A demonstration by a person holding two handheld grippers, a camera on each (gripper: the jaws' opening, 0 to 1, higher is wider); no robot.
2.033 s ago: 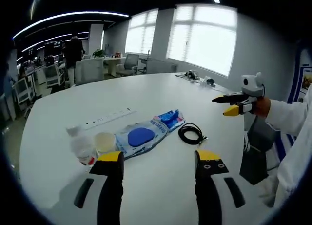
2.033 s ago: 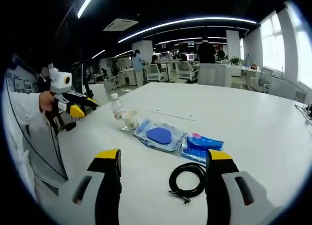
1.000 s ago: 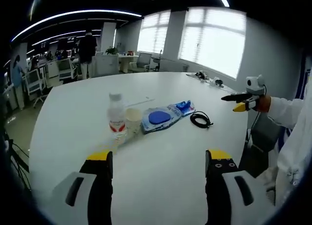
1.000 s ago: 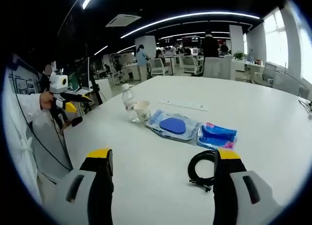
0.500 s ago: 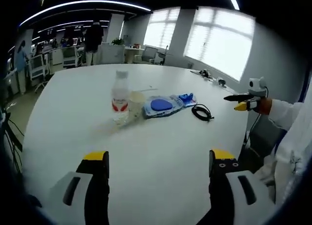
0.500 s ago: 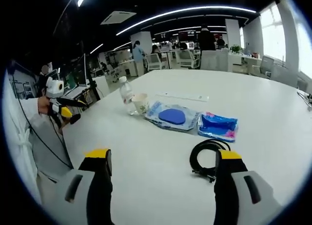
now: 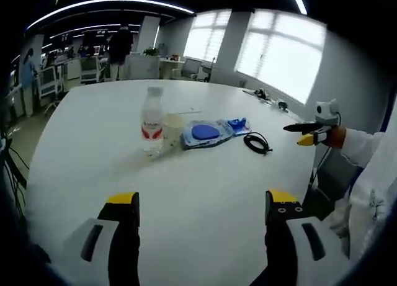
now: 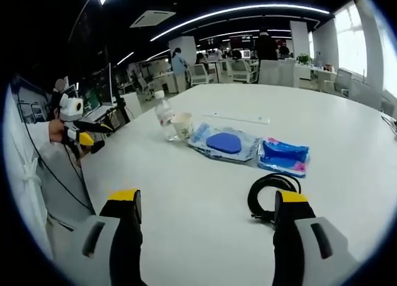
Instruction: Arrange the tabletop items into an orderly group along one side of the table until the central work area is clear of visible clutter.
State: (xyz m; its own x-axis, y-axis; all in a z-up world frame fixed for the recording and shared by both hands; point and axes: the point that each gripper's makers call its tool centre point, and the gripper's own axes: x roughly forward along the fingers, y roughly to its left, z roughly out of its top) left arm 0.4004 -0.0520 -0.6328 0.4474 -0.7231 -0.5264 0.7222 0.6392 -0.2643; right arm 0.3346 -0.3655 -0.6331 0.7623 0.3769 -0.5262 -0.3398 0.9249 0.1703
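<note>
A water bottle with a red label stands on the white table, with a paper cup right beside it. After them come a clear bag holding a blue pad, a blue packet and a coiled black cable. My left gripper is open and empty, well short of the row. My right gripper is open too, its right jaw just in front of the cable. From here the bottle, cup, bag and packet lie beyond.
A white power strip lies behind the row. Small items sit at the table's far edge by the windows. Office chairs and desks with people stand beyond the table. A person's white sleeve holds the other gripper.
Both views have pulled back from the items over the two seconds, so the row looks smaller. In the last half second little has shifted. The items lie where they were.
</note>
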